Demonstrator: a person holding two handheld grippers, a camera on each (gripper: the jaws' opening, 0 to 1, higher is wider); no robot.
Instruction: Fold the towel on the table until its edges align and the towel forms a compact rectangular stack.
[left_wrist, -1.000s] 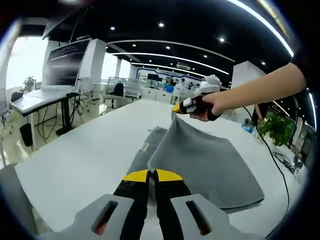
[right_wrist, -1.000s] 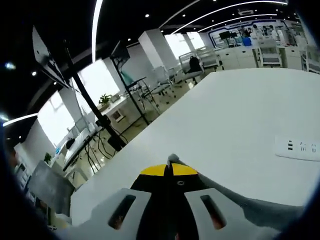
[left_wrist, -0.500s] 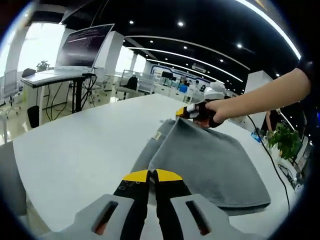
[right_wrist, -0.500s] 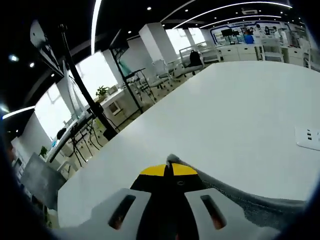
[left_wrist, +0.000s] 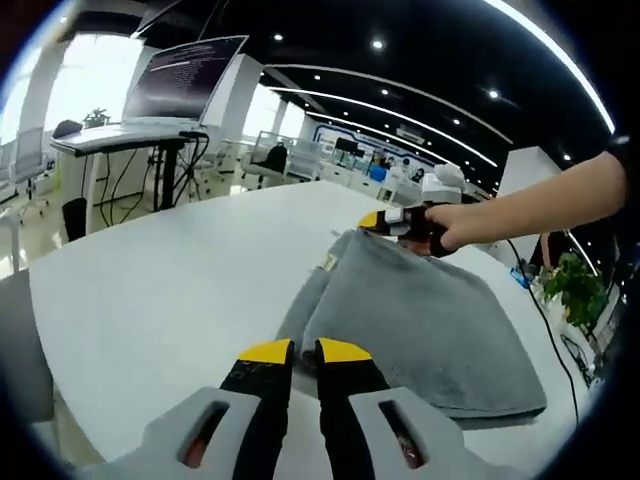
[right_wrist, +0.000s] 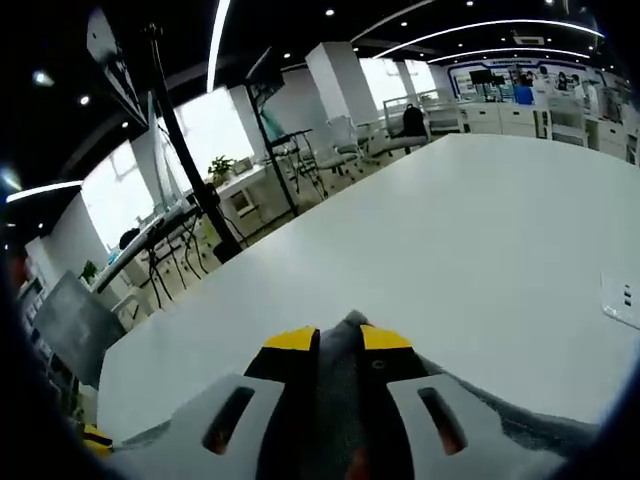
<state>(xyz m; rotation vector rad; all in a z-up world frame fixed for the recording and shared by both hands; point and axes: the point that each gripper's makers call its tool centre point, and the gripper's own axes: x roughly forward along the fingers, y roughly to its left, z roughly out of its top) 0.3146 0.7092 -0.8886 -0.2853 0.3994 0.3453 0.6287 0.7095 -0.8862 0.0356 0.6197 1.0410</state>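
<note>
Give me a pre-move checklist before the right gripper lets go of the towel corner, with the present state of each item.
1. Right gripper has the towel corner between its jaws: ok; in the right gripper view grey cloth sits between the tips.
2. Carried corner lowered onto the layer below: ok, it looks down on the stack.
3. Folded edges aligned: not ok; a lower layer with a label sticks out along one side.
4. Left gripper free of cloth: ok, jaws slightly apart, nothing between them, short of the towel's near edge.
5. Towel fully on the table: ok.
6. Far edge flat: cannot tell.
</note>
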